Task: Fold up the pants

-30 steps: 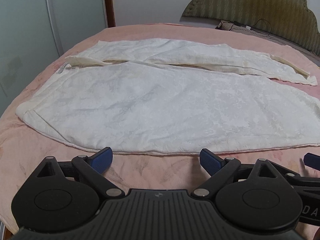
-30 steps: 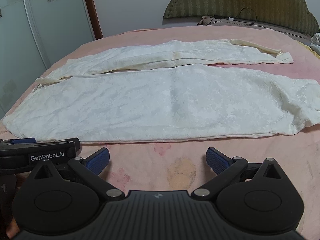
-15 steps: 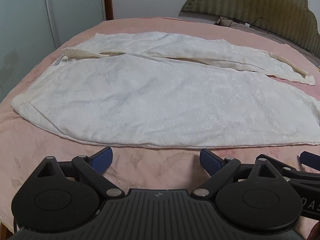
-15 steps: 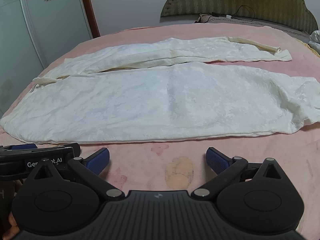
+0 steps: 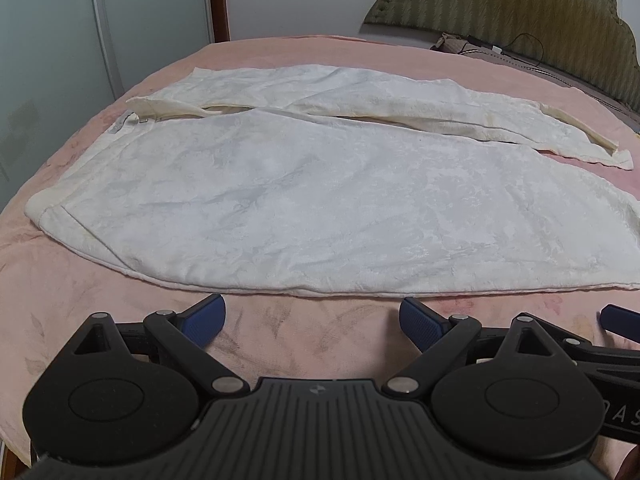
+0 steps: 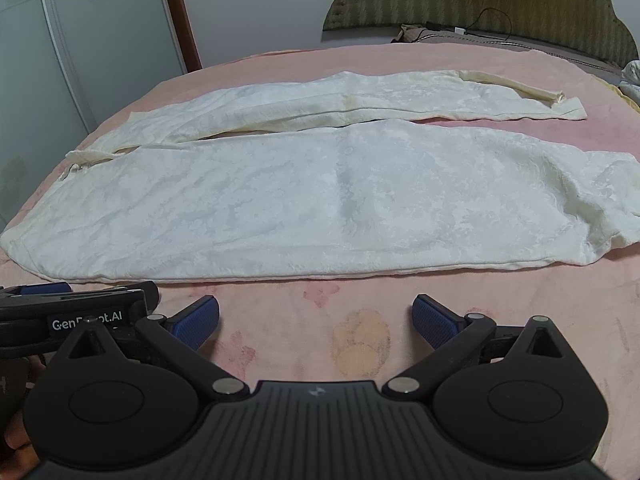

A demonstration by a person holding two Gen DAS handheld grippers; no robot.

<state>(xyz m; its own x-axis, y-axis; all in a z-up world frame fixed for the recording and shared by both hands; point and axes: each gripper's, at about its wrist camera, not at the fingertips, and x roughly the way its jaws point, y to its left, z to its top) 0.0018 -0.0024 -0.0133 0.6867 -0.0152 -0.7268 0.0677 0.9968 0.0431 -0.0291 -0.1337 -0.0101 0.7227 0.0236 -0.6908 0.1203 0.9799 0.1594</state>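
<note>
pants (image 5: pixel 320 208) waistband left view, hems right view

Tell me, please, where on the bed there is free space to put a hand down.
Bare pink bedcover lies between the near hem of the white pants and both open grippers, left and right. Another bare band runs beyond the far leg, toward the headboard. The middle is fully covered by the pants.

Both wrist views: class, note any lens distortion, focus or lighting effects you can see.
Left wrist view: fisheye bends the bed edge and wardrobe door, corners vignette black, the white pants are sharp under soft, even light. Right wrist view: same barrel curve on the headboard, no glare, only faint shadow under the pants' near hem.
</note>
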